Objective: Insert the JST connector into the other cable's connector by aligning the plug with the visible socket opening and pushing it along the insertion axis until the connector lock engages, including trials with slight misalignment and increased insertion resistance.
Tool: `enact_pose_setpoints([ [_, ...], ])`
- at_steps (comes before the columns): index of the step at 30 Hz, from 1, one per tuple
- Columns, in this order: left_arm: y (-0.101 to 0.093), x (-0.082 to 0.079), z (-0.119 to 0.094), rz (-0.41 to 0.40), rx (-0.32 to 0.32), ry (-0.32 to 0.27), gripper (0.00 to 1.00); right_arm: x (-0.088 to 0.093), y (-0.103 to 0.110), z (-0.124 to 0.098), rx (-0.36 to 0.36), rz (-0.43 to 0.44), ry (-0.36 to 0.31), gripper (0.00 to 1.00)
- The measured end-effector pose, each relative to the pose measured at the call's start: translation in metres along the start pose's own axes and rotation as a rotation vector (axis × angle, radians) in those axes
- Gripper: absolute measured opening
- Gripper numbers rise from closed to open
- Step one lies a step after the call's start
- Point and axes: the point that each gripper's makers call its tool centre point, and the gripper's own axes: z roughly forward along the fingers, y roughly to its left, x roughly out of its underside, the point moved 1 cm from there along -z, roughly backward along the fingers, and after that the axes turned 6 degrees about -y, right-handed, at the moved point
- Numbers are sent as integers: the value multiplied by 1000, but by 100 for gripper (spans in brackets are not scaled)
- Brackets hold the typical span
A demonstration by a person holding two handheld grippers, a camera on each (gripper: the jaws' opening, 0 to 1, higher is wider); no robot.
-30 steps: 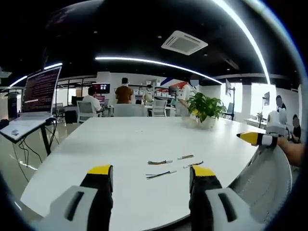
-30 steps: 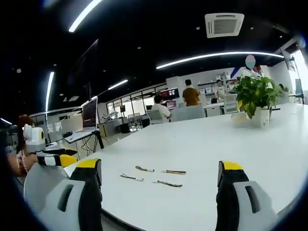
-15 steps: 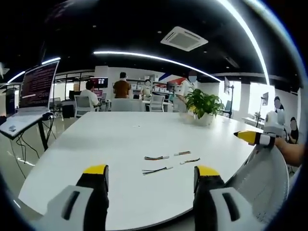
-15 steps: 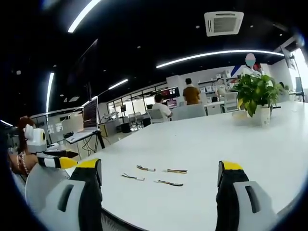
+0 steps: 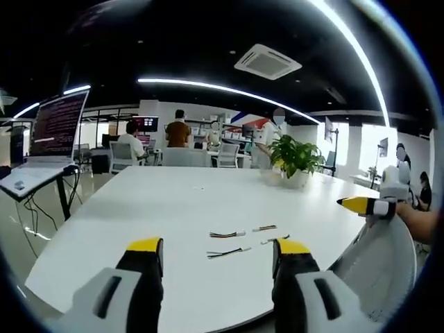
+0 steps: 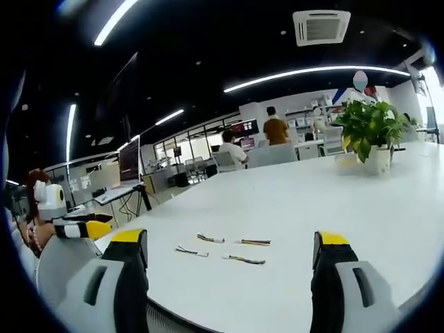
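Observation:
Several short JST cables with small white connectors lie loose on the white table. In the left gripper view one cable lies beyond another cable, both just ahead of my left gripper, which is open and holds nothing. The right gripper's yellow tip enters from the right. In the right gripper view the cables lie between and ahead of the wide-apart jaws of my right gripper, open and holding nothing. The left gripper shows at the left edge.
A potted plant stands at the table's far side. A laptop on a stand is off the table's left. People sit and stand at desks in the background. The table's near edge curves just below the jaws.
Both views have shifted slightly with the hands. The cables lie where they were, and both grippers stay open.

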Motion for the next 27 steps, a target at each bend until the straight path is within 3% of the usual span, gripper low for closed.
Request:
enact_pose_setpoints([
  [1, 0, 0, 0, -2, 1, 1, 60, 1, 0, 0, 0, 0, 7, 98],
  [4, -2, 2, 0, -6, 8, 13, 60, 17, -3, 0, 11, -4, 115, 95],
  [10, 0, -2, 0, -4, -3, -18, 57, 14, -3, 0, 12, -2, 98, 92],
  [13, -2, -10, -1, 0, 17, -70, 54, 14, -3, 0, 5, 9, 97, 91],
  [16, -7, -6, -2, -12, 57, -39, 55, 14, -13, 0, 25, 36, 107, 87],
  [17, -10, 1, -2, -15, 78, 10, 56, 14, -16, 1, 24, 37, 115, 85],
  [19, -16, -2, -2, -38, 129, 30, 60, 19, -19, 1, 11, 20, 168, 83],
  [23, -2, -21, 0, -5, 151, 1, 71, 8, -27, 7, 14, -18, 147, 89],
  [24, 0, -26, 2, 5, 178, 13, 74, 5, -31, 9, 15, -35, 170, 88],
  [27, 13, -37, 11, 2, 171, 31, 84, -10, -38, 19, -2, -168, 185, 81],
])
